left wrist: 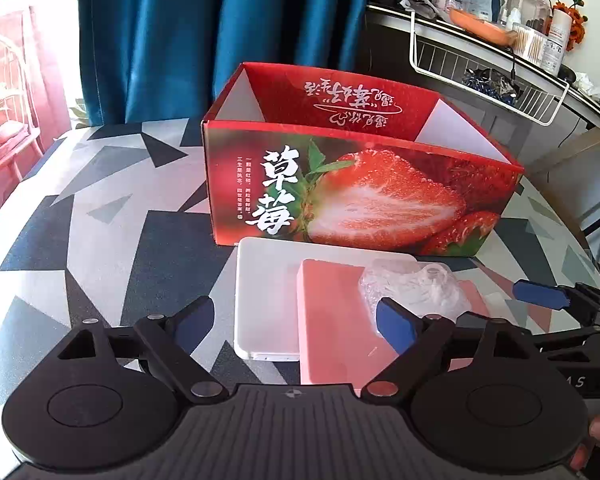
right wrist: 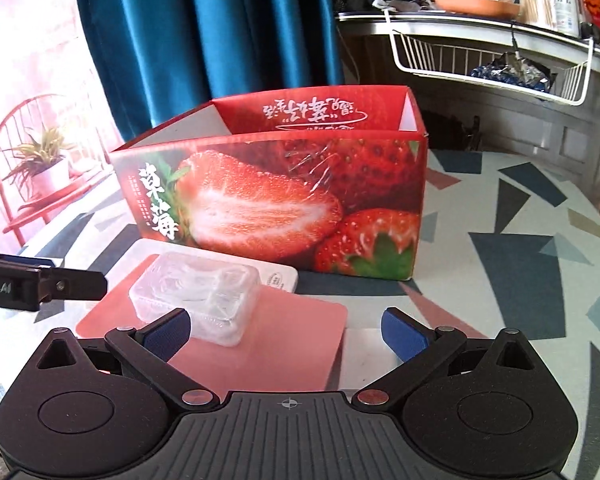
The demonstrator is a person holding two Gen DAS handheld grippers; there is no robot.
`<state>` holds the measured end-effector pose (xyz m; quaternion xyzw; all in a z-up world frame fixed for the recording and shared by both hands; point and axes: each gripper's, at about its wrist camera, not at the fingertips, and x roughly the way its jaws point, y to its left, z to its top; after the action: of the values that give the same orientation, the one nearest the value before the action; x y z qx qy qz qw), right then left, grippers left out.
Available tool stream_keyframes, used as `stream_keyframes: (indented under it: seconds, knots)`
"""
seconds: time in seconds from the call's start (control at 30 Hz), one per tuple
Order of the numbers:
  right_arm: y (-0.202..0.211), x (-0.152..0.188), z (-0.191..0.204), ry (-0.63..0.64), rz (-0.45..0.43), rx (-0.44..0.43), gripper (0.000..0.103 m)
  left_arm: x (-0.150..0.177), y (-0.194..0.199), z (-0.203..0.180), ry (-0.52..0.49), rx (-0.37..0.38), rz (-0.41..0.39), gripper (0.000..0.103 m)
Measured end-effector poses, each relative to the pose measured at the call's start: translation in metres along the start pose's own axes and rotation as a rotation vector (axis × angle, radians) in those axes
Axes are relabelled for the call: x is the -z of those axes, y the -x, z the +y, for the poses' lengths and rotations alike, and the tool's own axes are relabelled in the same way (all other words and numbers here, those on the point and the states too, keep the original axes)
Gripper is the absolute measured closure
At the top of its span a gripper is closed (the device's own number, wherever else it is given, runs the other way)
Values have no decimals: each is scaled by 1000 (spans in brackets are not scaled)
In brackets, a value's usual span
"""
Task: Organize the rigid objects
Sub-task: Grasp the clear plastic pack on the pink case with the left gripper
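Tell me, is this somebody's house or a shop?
Probably somebody's home. Blue curtains hang by a window, a potted plant sits on a red chair, and a cluttered shelf holds bottles and cotton swabs. The strawberry box stands on a table with a patterned cloth.

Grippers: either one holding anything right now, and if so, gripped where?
Nothing is held. The left gripper and right gripper both stand open above the pink box, pads clear of the clear plastic case on it.
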<state>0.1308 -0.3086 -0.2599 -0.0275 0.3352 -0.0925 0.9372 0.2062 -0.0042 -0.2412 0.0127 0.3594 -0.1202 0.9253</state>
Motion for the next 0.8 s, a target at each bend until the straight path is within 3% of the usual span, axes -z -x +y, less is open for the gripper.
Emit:
stream_keyframes:
  seconds: [0.1,0.17,0.27,0.43,0.63,0.8]
  knots:
    - [-3,1,4,35,4,-35,11,-3,-3,-8,-10,31,8,30]
    - [-6,0,12,77,12,-61,17,-6,-6,-11,-5,70,24,50]
    - [-11,-1,21,128,10,-92,23,-10,-11,-19,-5,130,37,59]
    - [-15,-5,24,140,8,-145,31,-17,-25,-28,18,196,66,62]
    - [-18,-6,22,146,18,-179,36,-16,-40,-30,73,240,107,62]
    - [-20,-4,20,127,27,-208,40,-13,-41,-33,63,250,104,62]
